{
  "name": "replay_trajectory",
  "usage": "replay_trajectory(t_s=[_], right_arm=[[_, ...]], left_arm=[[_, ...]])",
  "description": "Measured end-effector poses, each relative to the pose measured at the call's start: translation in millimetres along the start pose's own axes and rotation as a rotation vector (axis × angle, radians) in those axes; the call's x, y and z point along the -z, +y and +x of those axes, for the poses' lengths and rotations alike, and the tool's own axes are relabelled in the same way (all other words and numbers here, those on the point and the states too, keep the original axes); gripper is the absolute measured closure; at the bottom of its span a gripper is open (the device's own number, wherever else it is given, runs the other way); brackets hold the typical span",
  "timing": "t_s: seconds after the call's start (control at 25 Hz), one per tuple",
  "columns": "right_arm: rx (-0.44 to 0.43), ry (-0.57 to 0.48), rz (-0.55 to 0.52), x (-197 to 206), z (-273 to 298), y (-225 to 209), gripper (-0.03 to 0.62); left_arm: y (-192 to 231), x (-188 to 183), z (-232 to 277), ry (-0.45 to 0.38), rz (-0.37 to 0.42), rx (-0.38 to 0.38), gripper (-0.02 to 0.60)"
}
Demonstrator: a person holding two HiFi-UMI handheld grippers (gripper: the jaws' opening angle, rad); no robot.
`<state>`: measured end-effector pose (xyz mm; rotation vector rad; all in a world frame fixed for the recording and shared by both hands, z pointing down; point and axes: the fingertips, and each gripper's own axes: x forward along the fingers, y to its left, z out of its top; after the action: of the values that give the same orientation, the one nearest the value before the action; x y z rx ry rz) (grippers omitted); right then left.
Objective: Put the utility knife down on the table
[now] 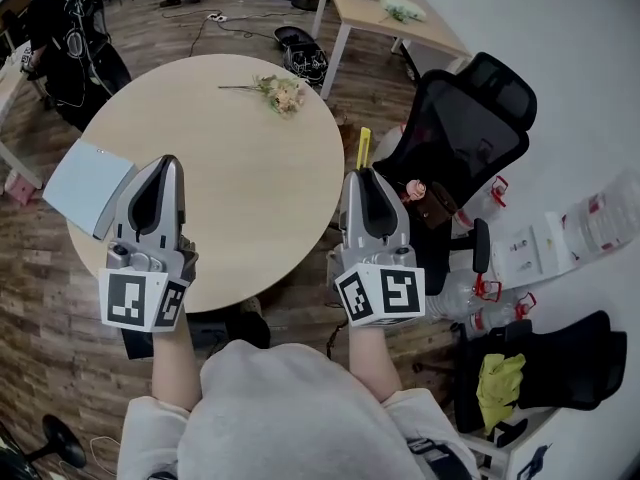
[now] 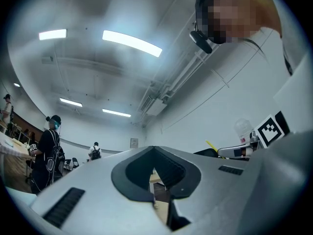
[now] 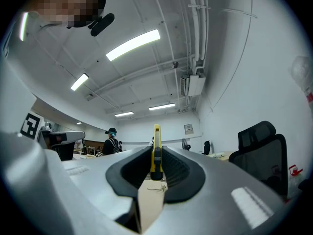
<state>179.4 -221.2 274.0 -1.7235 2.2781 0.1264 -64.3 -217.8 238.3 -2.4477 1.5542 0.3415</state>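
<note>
A yellow utility knife [image 1: 363, 147] stands upright between the jaws of my right gripper [image 1: 367, 173], which is shut on it just past the right edge of the round wooden table [image 1: 215, 173]. In the right gripper view the utility knife [image 3: 156, 151] sticks up from the closed jaws of the right gripper [image 3: 156, 173]. My left gripper [image 1: 166, 163] hovers over the table's left side, jaws shut with nothing in them. The left gripper [image 2: 155, 173] in its own view shows its pads closed together.
A small flower sprig [image 1: 276, 92] lies at the table's far side. A light blue notebook [image 1: 86, 186] rests at the left edge. A black office chair [image 1: 462, 128] stands right of the table. A second table [image 1: 395, 13] is beyond.
</note>
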Motion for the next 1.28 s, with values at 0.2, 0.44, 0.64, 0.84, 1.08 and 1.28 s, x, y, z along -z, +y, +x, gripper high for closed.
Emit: replay_trajectory(t_s=[0.2, 0.44, 0.64, 0.84, 1.08, 1.28], right_arm=[[0.006, 0.034, 0.014, 21.4, 42.0, -4.2, 0.519], [0.024, 0.129, 0.021, 67.2, 79.1, -9.8, 0.519], [0.038, 0.23, 0.036, 112.7, 97.8, -15.0, 0.519], [0.043, 0.348, 0.047, 164.4, 107.5, -18.3, 0.519], [0.053, 0.497, 0.062, 229.6, 109.7, -19.0, 0.519], [0.057, 0.601, 0.063, 275.7, 105.5, -17.6, 0.519]], left_arm=[[24.8, 14.9, 31.5, 0.016, 0.001, 0.003, 0.574], [47.7, 45.1, 60.6, 0.06, -0.018, 0.017, 0.574], [59.1, 74.0, 75.7, 0.114, -0.041, 0.033, 0.574], [68.3, 101.2, 84.2, 0.166, -0.07, 0.034, 0.574], [80.5, 125.9, 89.5, 0.206, -0.092, 0.03, 0.574], [86.0, 140.0, 89.9, 0.23, -0.104, 0.028, 0.574]])
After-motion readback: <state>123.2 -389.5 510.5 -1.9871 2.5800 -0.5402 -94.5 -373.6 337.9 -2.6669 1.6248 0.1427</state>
